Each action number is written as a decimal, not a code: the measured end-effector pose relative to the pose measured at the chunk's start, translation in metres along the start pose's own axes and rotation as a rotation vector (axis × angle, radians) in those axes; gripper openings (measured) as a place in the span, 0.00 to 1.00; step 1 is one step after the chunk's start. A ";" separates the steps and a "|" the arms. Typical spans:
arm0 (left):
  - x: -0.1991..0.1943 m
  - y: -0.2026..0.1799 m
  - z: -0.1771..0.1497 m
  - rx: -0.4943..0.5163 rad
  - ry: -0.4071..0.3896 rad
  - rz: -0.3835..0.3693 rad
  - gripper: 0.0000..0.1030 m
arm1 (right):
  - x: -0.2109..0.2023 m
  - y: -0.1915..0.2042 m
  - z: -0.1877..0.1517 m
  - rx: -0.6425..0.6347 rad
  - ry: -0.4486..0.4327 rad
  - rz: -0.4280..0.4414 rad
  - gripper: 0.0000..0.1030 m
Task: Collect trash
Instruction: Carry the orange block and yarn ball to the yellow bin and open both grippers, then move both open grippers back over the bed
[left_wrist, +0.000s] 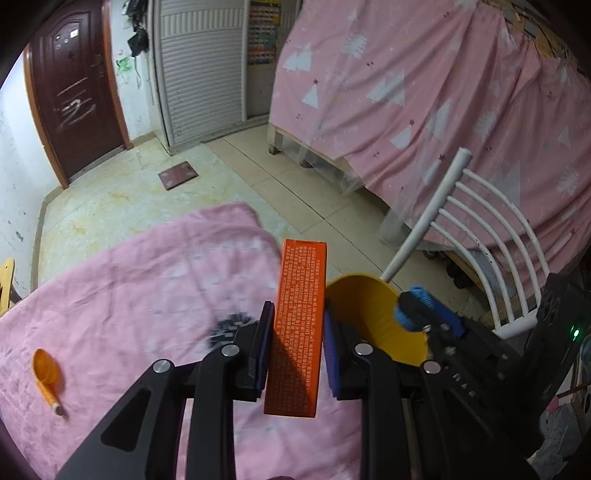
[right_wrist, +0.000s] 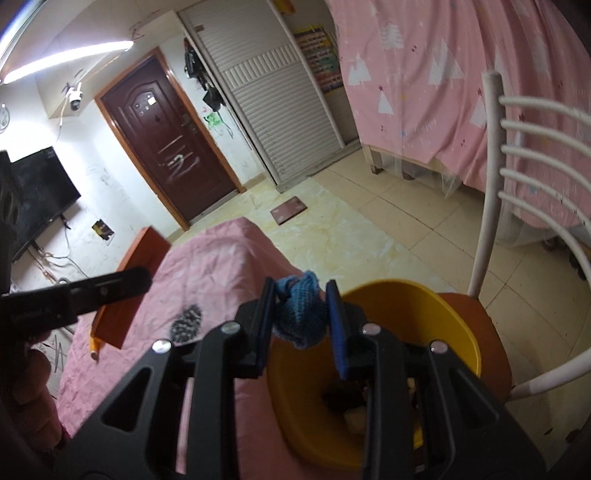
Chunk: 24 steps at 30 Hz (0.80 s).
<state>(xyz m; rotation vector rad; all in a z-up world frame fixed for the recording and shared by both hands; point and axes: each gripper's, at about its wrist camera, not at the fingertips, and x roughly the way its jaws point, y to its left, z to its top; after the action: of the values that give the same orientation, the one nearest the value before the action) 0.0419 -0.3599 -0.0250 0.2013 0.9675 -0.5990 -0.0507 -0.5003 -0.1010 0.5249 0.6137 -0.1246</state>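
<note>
My left gripper (left_wrist: 297, 325) is shut on an orange printed carton (left_wrist: 299, 325), held upright above the pink-covered table (left_wrist: 129, 295). Just right of it sits a yellow bin (left_wrist: 373, 317). My right gripper (right_wrist: 301, 314) is shut on a crumpled blue knitted rag (right_wrist: 301, 317), hovering at the bin's (right_wrist: 417, 314) near left rim; dark and pale scraps lie inside it. From the right wrist view, the carton (right_wrist: 129, 280) and the left gripper's fingers (right_wrist: 122, 286) show at the left. In the left wrist view the right gripper (left_wrist: 412, 310) with the rag shows over the bin.
An orange plastic scoop (left_wrist: 46, 373) and a black-and-white speckled scrap (left_wrist: 231, 328) lie on the pink cloth. The bin rests on an orange-seated white chair (right_wrist: 491, 184). Behind are a pink curtain (left_wrist: 424, 92), tiled floor, a dark floor mat (left_wrist: 177, 175) and a brown door (left_wrist: 74, 88).
</note>
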 end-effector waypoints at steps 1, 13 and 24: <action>0.004 -0.005 0.001 0.002 0.008 -0.005 0.17 | 0.001 -0.003 -0.001 0.004 0.007 -0.002 0.26; 0.036 -0.051 0.010 0.016 0.069 -0.061 0.17 | 0.008 -0.035 -0.003 0.073 0.035 -0.019 0.51; 0.017 -0.031 0.006 0.003 0.044 -0.052 0.17 | 0.005 -0.013 -0.004 0.025 0.027 0.000 0.51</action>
<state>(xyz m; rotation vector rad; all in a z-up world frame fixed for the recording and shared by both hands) 0.0354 -0.3944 -0.0326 0.1927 1.0170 -0.6462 -0.0523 -0.5099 -0.1119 0.5516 0.6396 -0.1254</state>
